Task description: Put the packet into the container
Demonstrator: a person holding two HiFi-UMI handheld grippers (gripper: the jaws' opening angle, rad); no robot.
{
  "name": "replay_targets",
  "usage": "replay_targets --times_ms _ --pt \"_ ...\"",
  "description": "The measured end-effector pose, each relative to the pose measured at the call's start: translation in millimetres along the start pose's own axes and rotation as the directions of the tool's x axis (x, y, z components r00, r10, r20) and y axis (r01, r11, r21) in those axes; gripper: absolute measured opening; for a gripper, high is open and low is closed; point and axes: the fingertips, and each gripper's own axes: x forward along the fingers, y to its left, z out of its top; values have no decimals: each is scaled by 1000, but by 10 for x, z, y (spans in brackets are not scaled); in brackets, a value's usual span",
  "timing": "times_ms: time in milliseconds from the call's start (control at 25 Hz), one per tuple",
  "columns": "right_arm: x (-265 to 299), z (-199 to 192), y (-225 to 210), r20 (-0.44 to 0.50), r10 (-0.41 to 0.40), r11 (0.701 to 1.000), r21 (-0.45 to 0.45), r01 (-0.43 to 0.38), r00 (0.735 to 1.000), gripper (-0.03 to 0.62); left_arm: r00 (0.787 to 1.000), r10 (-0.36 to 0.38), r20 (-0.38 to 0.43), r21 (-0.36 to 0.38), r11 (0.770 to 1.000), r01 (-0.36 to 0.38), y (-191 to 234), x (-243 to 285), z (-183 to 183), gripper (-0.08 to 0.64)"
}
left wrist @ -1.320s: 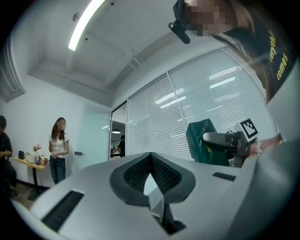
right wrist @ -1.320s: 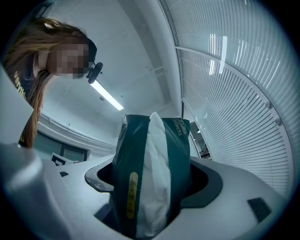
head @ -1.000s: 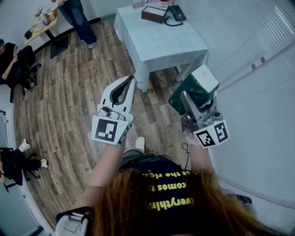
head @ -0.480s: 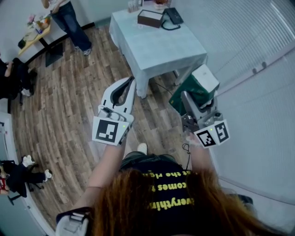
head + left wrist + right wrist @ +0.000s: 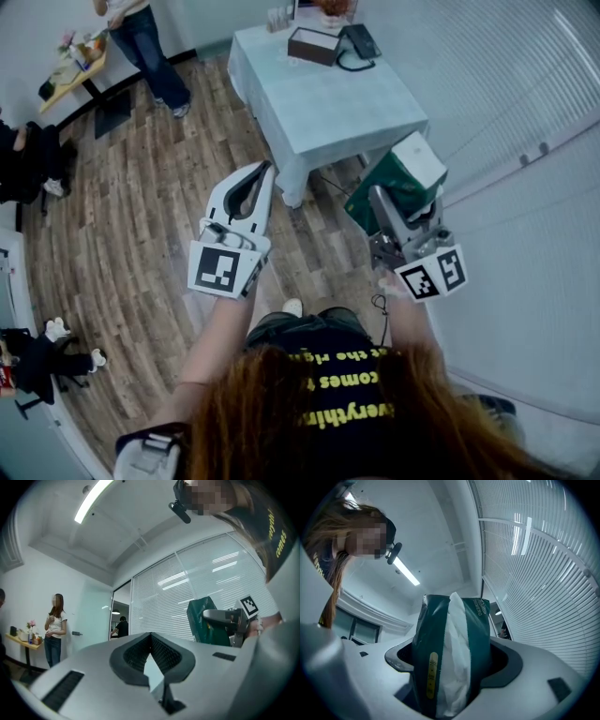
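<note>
The right gripper (image 5: 405,206) clamps its 2 jaws on a soft dark green plastic packet (image 5: 452,663). A crumpled white band runs down the packet's middle, with a narrow yellow label strip beside it. In the head view its end face is white. The packet stands up out of the jaws in mid-air, above the wood plank floor (image 5: 141,206) and near the corner of the pale cloth-covered table (image 5: 328,98). The left gripper (image 5: 265,167) holds nothing, and its jaw tips meet.
</note>
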Motion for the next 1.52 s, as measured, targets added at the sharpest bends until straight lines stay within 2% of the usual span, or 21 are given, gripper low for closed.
replay_targets --times_ms 320,560,800,1120,1400,1520 --pt "206 -33 -34 -7 0 1000 20 0 1000 380 1000 13 -20 -18 1000 -13 116 52 -84 2" --pt "281 -21 -155 3 -6 1000 7 6 1000 380 999 27 -27 31 999 -26 103 164 -106 2" --pt "361 -73 -481 -8 4 999 36 -4 1000 380 998 54 -35 37 998 -52 116 427 -143 2" --pt "460 -79 -995 -35 63 995 80 -60 997 380 997 69 -34 50 997 -67 -40 926 -188 2" --pt "497 -29 -1628 -23 87 992 92 -85 996 380 996 80 -30 65 995 -77 -273 1521 -268 2" --pt "545 44 -1704 -14 93 992 90 -91 996 380 996 79 -27 65 995 -77 -282 1625 -223 2"
